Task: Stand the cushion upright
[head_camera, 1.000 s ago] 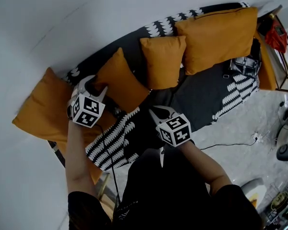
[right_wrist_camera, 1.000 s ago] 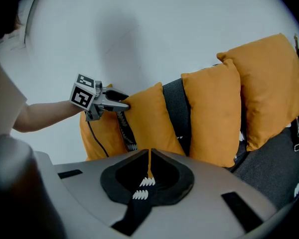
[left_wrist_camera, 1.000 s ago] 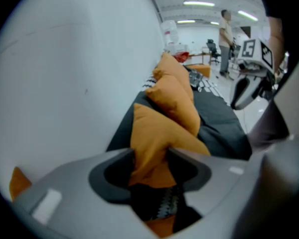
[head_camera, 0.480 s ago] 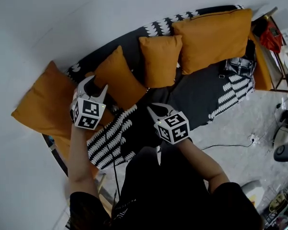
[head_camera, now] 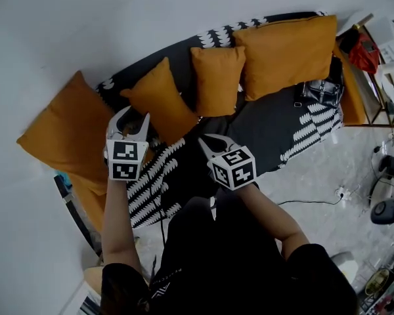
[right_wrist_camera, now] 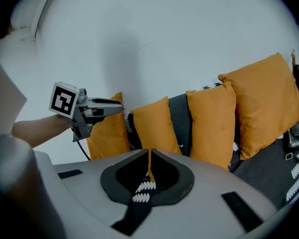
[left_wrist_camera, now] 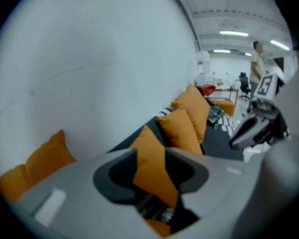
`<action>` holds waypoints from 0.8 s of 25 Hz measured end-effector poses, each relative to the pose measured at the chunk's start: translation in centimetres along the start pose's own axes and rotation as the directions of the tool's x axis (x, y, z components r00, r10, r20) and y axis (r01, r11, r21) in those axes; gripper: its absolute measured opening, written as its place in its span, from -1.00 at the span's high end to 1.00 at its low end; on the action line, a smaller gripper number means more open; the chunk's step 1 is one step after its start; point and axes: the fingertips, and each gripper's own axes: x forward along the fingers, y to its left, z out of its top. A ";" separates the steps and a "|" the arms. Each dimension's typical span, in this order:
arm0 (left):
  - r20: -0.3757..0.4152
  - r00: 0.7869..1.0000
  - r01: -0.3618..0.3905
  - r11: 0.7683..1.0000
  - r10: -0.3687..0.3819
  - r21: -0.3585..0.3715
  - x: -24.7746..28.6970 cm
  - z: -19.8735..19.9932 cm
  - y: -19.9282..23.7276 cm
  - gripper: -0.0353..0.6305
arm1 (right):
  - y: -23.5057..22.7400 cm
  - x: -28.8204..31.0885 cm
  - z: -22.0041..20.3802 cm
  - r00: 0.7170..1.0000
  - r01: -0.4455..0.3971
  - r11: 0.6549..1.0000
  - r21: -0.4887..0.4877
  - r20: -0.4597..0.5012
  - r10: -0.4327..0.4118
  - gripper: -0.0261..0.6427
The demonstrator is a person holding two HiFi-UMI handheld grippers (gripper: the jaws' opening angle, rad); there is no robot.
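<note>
A small orange cushion point(head_camera: 159, 105) leans on one corner against the back of the black, white-patterned sofa point(head_camera: 276, 126); it also shows in the left gripper view point(left_wrist_camera: 152, 163) and the right gripper view point(right_wrist_camera: 152, 126). My left gripper point(head_camera: 132, 120) hovers just in front of it, apart from it. Its jaws are closing, and only the distant cushion shows between them point(left_wrist_camera: 150, 176). My right gripper point(head_camera: 213, 142) hangs over the seat's front with its jaws together and nothing held point(right_wrist_camera: 149, 158).
A large orange cushion point(head_camera: 65, 133) fills the sofa's left end. A second small cushion point(head_camera: 217, 79) and a large one point(head_camera: 289, 51) stand along the back. A black bag point(head_camera: 323, 89) lies at the right end. A cable point(head_camera: 315, 199) runs across the grey floor.
Both grippers have drawn up and back from the sofa. The left one has rolled and come away from the small cushion's left edge, with its jaws a little closer together.
</note>
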 end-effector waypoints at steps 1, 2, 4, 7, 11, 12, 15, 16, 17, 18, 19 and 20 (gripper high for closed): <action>0.010 1.000 -0.006 1.000 0.006 -0.024 -0.5 0.2 -0.2 0.35 | 0.1 -0.2 0.1 1.000 0.001 1.000 -0.004 0.005 -0.001 0.89; 0.022 1.000 -0.011 0.999 0.012 -0.053 -1.0 0.3 -0.5 0.35 | 0.3 -0.4 0.2 1.000 0.003 1.000 -0.009 0.010 -0.003 0.88; 0.048 0.999 -0.010 0.991 0.016 -0.136 -2.1 0.6 -1.0 0.35 | 0.6 -0.8 0.5 1.000 0.005 1.000 -0.017 0.020 -0.005 0.89; 0.089 0.996 0.016 0.954 0.012 -0.300 -3.7 0.7 -1.9 0.36 | 1.1 -1.3 1.0 0.999 0.006 0.999 -0.035 0.037 -0.005 0.89; 0.126 0.991 0.024 0.895 0.037 -0.446 -5.9 0.4 -3.0 0.43 | 1.8 -2.1 1.7 0.998 0.010 0.998 -0.061 0.057 -0.006 0.89; 0.128 0.991 0.020 0.886 0.045 -0.464 -6.3 0.3 -3.2 0.46 | 1.9 -2.3 1.8 0.998 0.011 0.998 -0.067 0.061 -0.007 0.89; 0.129 0.989 0.006 0.870 0.067 -0.492 -7.5 0.0 -4.0 0.52 | 2.4 -2.9 2.4 0.997 0.014 0.996 -0.085 0.075 -0.007 0.89; 0.130 0.989 0.003 0.867 0.071 -0.498 -7.9 -0.1 -4.3 0.53 | 2.5 -3.1 2.5 0.997 0.015 0.996 -0.089 0.081 -0.007 0.89; 0.131 0.989 0.002 0.864 0.074 -0.503 -8.2 -0.2 -4.6 0.54 | 2.6 -3.2 2.7 0.996 0.016 0.996 -0.092 0.086 -0.008 0.89; 0.132 0.988 0.000 0.862 0.077 -0.507 -8.4 -0.3 -4.9 0.55 | 2.7 -3.4 2.8 0.996 0.017 0.995 -0.095 0.091 -0.009 0.89; 0.133 0.988 -0.001 0.859 0.081 -0.512 -8.7 -0.4 -5.2 0.56 | 2.8 -3.6 2.9 0.995 0.019 0.995 -0.097 0.095 -0.009 0.89; 0.134 0.987 -0.003 0.857 0.084 -0.516 -8.9 -0.5 -5.4 0.57 | 2.9 -3.7 3.0 0.995 0.020 0.995 -0.101 0.098 -0.010 0.89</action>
